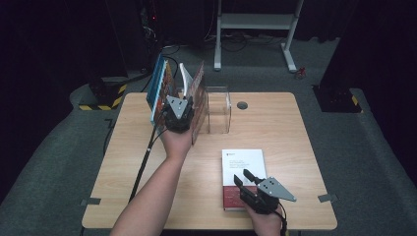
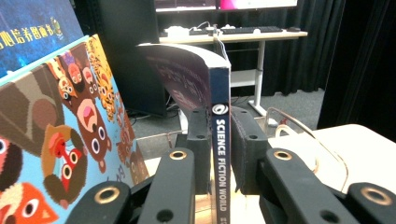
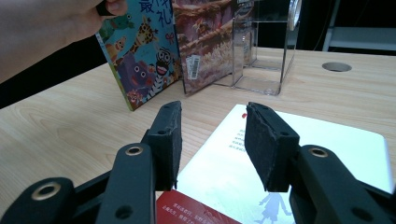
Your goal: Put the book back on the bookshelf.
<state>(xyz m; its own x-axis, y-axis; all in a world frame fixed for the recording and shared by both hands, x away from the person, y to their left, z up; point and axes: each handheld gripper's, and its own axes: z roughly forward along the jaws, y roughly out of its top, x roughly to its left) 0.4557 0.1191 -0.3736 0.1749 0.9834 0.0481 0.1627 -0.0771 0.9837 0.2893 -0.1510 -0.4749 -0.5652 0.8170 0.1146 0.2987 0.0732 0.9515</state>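
Far left: picture book point(image 2: 56, 135) with cartoon animals, standing tilted against row; stiff board cover, likely slick.

Left gripper point(image 2: 219, 154): jaws nearly shut, pads clamped on spine of "Science Fiction World" paperback point(image 2: 220, 140), held upright beside picture book, near clear acrylic bookstand point(image 1: 219, 109). Thin, light; cover curls at top, so floppy. Grip low on spine, firm.

Right gripper point(image 3: 212, 140): jaws part open, holding nothing, hovering over white-and-red book point(image 1: 243, 174) lying flat on table point(image 1: 295, 128). Glossy cover probably slippery; best taken by an edge.
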